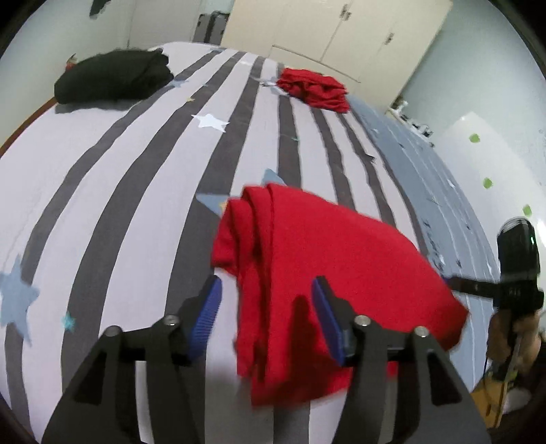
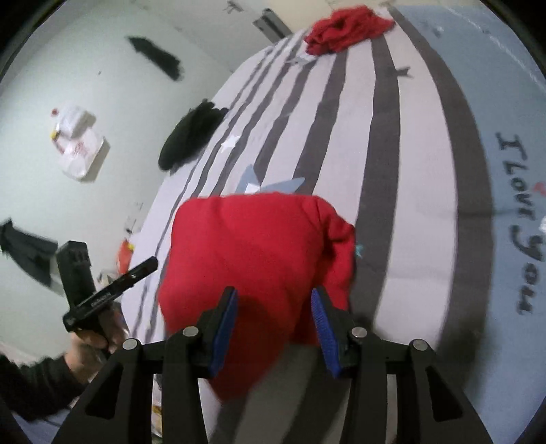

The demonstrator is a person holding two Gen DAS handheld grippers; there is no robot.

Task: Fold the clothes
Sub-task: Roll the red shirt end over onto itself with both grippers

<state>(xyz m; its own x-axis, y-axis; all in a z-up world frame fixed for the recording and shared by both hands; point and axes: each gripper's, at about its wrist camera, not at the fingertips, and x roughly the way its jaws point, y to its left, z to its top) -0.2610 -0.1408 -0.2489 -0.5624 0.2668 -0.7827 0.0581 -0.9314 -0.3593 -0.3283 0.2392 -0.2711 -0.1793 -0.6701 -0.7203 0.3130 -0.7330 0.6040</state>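
A bed fills both views, its cover (image 1: 102, 191) striped in pale lilac and dark grey and scattered with stars in white and dusty blue; along one side runs a plain blue-grey band bearing dark handwritten-style lettering (image 2: 518, 222) that reads "I Love You". Behind the bed stands a cream wardrobe (image 1: 341, 30) with closed doors (what it holds cannot be seen), and the walls are pale, one of them dotted with green stickers (image 1: 488, 182). At the near edge of the cover lies the red garment (image 1: 324, 266), folded over itself into a thick bundle with loose layered edges on one side. Farther up the bed sit a crumpled red pile (image 1: 314, 88) and, well apart from it near the opposite edge, a dark black bundle (image 1: 112, 75). The left gripper (image 1: 266, 307) hovers at the near edge of the red garment with its blue-padded fingers (image 1: 208, 307) spread wide, one on each side of the cloth's near corner, clasping nothing. The right gripper (image 2: 273, 317) is likewise parted, its blue pads (image 2: 322, 314) standing over the garment's near edge with cloth visible between them but not pinched. In the right wrist view, a hand (image 2: 92, 348) in a dark sleeve grips the other tool's handle at the bed's side.
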